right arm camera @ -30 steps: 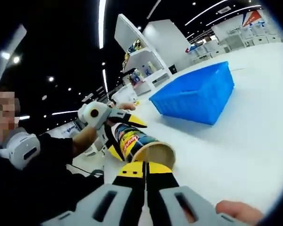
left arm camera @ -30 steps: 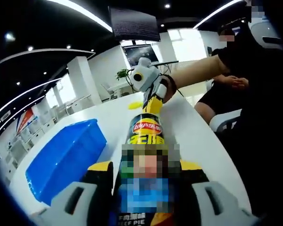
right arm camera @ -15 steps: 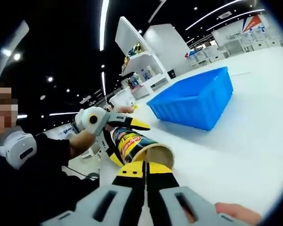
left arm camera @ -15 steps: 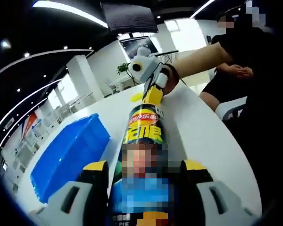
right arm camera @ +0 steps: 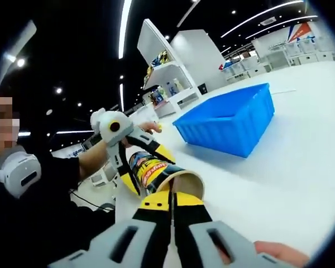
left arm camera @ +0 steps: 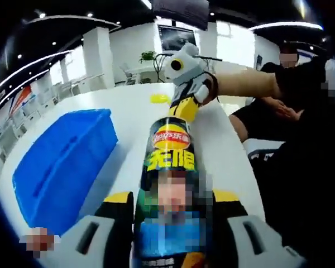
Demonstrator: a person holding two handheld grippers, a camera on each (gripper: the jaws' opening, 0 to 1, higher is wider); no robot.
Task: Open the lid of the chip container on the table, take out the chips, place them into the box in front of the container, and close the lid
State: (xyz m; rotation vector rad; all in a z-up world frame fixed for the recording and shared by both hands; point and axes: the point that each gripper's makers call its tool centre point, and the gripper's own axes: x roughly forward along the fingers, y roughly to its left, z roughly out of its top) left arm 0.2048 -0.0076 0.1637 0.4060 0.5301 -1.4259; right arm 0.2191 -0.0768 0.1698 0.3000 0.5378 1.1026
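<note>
The chip can (left arm camera: 171, 153), black and yellow with a red logo, lies lengthwise along the left gripper view, and my left gripper (left arm camera: 173, 198) is shut on its body. My right gripper (left arm camera: 183, 109) meets the can's far end with its yellow tips. In the right gripper view the can (right arm camera: 156, 170) shows an open beige mouth with no lid, tilted over the table. My right gripper (right arm camera: 171, 200) has its jaws pressed together at the lower rim; what is between them I cannot see. The left gripper (right arm camera: 145, 164) clamps the can behind. A blue box (left arm camera: 61, 164) (right arm camera: 229, 120) stands beside the can.
A small yellow lid (left arm camera: 158, 98) lies on the white table (left arm camera: 223, 151) beyond the can. A person in black sits at the table's right edge (left arm camera: 279, 106). White tabletop (right arm camera: 301, 167) stretches beyond the can's mouth toward the box. Shelves and desks stand far back.
The left gripper view has tipped down and shifted, showing more table and box. The can stays clamped in the left gripper, and the right gripper stays shut at its mouth.
</note>
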